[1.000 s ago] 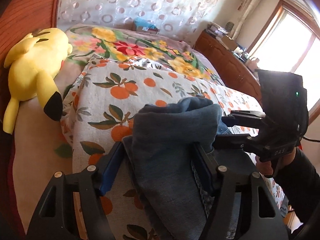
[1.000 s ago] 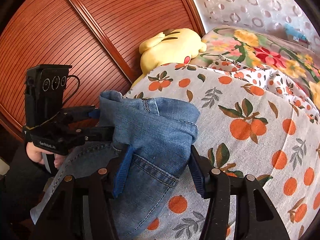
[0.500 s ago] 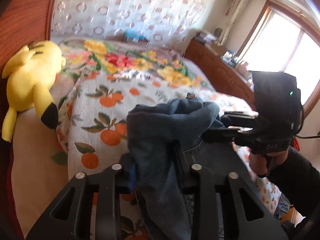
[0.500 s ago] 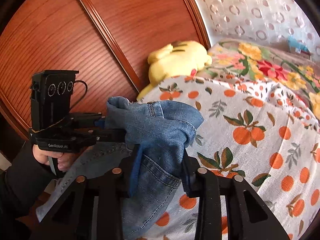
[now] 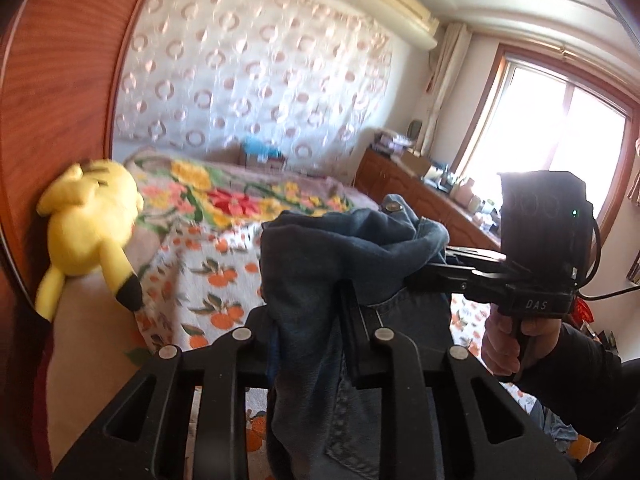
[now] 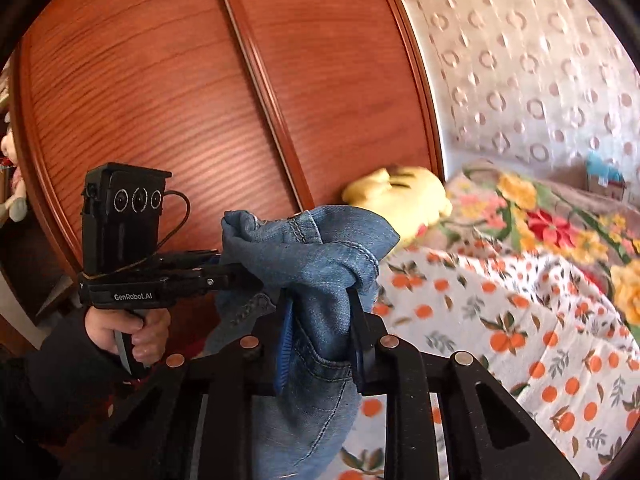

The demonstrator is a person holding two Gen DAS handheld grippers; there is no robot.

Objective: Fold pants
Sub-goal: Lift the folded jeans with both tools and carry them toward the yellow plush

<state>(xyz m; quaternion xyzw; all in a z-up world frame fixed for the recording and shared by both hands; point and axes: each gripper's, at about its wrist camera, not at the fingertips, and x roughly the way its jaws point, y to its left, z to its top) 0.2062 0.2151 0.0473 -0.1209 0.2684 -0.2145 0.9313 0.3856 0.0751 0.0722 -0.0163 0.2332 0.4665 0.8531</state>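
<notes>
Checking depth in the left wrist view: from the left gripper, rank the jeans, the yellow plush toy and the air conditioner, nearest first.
1. jeans: clamped between the left gripper fingers.
2. yellow plush toy: left, on the bed against the wooden headboard.
3. air conditioner: top, high on the far wall.

Yellow plush toy (image 5: 90, 224) lies at the bed's (image 5: 208, 276) left edge, against the wooden panel (image 6: 160, 92). Floral blanket (image 5: 240, 196) covers the bed's far end.
</notes>
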